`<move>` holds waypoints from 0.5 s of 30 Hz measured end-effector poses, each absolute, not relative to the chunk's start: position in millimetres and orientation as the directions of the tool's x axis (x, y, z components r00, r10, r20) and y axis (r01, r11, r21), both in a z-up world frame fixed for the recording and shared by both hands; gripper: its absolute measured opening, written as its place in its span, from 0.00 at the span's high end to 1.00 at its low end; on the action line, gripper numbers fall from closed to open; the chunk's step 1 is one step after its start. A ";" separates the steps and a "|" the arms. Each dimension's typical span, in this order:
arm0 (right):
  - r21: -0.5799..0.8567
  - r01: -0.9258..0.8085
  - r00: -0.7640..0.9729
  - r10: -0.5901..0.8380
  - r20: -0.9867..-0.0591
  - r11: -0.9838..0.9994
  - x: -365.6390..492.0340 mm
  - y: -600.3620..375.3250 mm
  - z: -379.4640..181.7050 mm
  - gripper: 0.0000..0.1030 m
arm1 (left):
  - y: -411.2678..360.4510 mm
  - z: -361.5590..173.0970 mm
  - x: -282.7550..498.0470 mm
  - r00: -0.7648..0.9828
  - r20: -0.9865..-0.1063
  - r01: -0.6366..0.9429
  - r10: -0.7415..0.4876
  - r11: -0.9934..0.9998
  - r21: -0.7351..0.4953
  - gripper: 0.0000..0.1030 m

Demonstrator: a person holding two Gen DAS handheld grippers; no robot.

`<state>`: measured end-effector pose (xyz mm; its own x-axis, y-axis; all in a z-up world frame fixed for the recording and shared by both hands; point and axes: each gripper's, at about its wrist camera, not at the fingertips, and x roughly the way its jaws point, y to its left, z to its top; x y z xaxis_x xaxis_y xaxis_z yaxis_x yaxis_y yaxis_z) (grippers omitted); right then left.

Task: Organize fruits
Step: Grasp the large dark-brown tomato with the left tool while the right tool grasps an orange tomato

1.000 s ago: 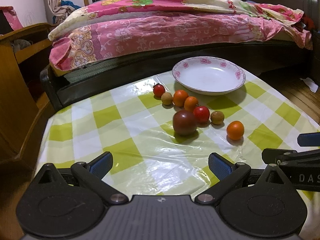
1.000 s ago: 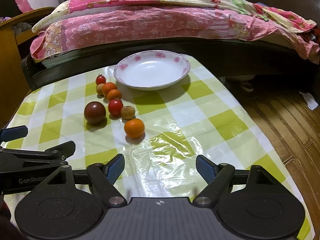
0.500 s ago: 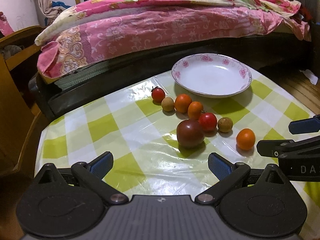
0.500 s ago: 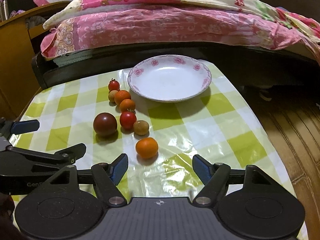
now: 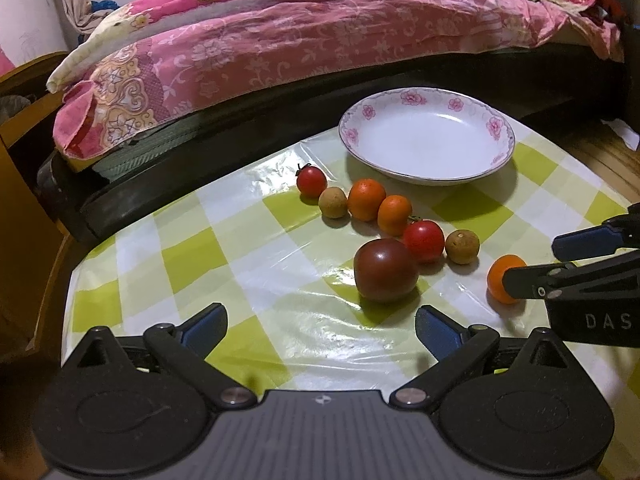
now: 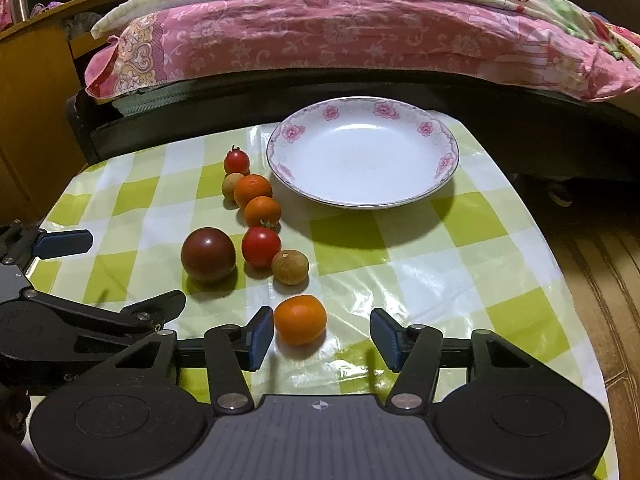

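**Seven fruits beside one plate**

On glossy green-and-white checked bench (image 6: 420,272), left to right: left gripper (image 5: 320,326), jaws released, empty. One smooth dark-red large tomato (image 6: 208,255). Two red cherry tomatoes, three dimpled orange citrus, two rough tan round fruits. Right gripper (image 6: 322,338), jaws just closing, not yet pressing nearest orange citrus fruit (image 6: 300,319). One white floral ceramic plate (image 6: 450,160).

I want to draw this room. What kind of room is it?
Most likely a bedroom at home. A bed with a pink flowery quilt stands right behind a small table with a green checked cloth, where fruit lies beside a white plate.
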<state>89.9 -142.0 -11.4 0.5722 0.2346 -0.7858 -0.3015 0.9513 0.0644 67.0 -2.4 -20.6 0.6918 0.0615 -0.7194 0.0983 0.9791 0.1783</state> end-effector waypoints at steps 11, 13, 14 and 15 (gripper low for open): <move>0.120 -0.335 0.519 0.290 -0.804 0.934 101.4 -136.2 -14.8 0.60 | 4.7 -25.6 75.7 0.669 -0.741 0.111 0.056 0.978 0.174 0.00; 0.127 -0.340 0.503 0.294 -0.813 0.932 102.0 -136.5 -16.6 0.62 | 5.4 -26.8 74.6 0.666 -0.745 0.126 0.047 0.977 0.175 0.00; 0.127 -0.343 0.494 0.293 -0.818 0.931 102.4 -136.7 -18.7 0.62 | 5.1 -27.8 74.0 0.664 -0.747 0.137 0.041 0.975 0.175 0.00; 0.126 -0.342 0.487 0.291 -0.824 0.931 102.9 -136.9 -21.2 0.63 | 4.5 -28.6 73.8 0.662 -0.749 0.147 0.034 0.974 0.175 0.00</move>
